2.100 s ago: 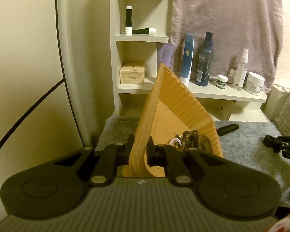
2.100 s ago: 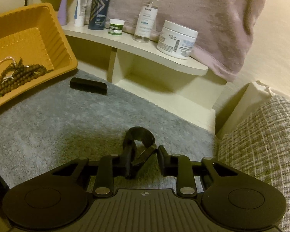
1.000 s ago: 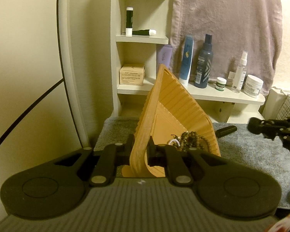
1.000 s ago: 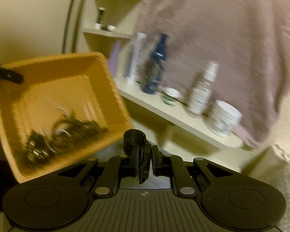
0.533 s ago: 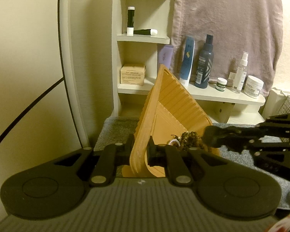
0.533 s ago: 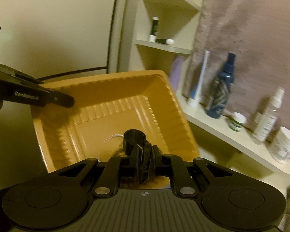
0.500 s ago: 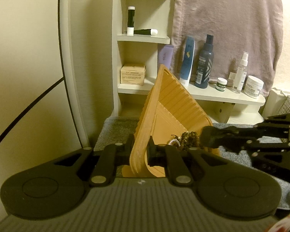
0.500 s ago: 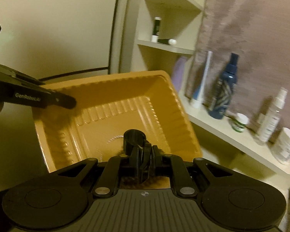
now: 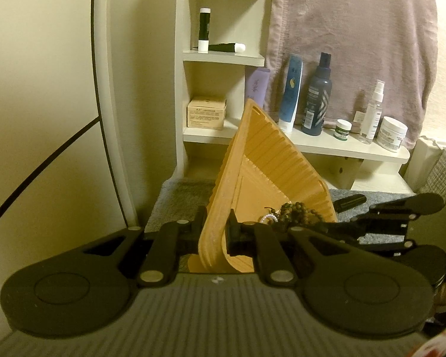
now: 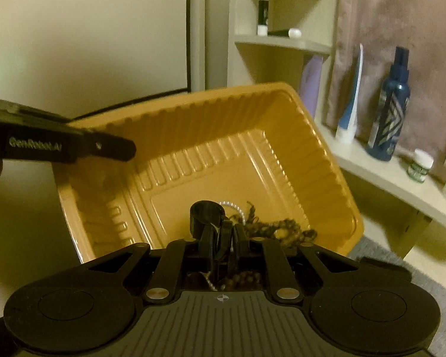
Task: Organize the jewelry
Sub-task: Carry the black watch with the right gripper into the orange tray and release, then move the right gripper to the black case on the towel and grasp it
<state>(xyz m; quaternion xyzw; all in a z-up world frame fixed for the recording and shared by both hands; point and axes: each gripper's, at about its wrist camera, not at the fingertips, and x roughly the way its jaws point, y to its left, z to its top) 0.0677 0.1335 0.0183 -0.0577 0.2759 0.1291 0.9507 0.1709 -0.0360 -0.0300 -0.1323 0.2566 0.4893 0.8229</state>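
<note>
1 orange tray [image 9: 270,160], tilted up on edge over grey mat [image 9: 175,196] – rim clamped by L gripper [image 9: 215,232].
1 black ring-shaped clip [image 10: 206,215] – pinched in R gripper [image 10: 223,238], held over tray interior.
Brown bead strands [image 10: 282,227] + 1 pearl bracelet [image 10: 233,203] – heaped at tray's low side.

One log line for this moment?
left claw: shut on tray rim, tilted | right claw: holding black ring over tray | beads inside
</note>
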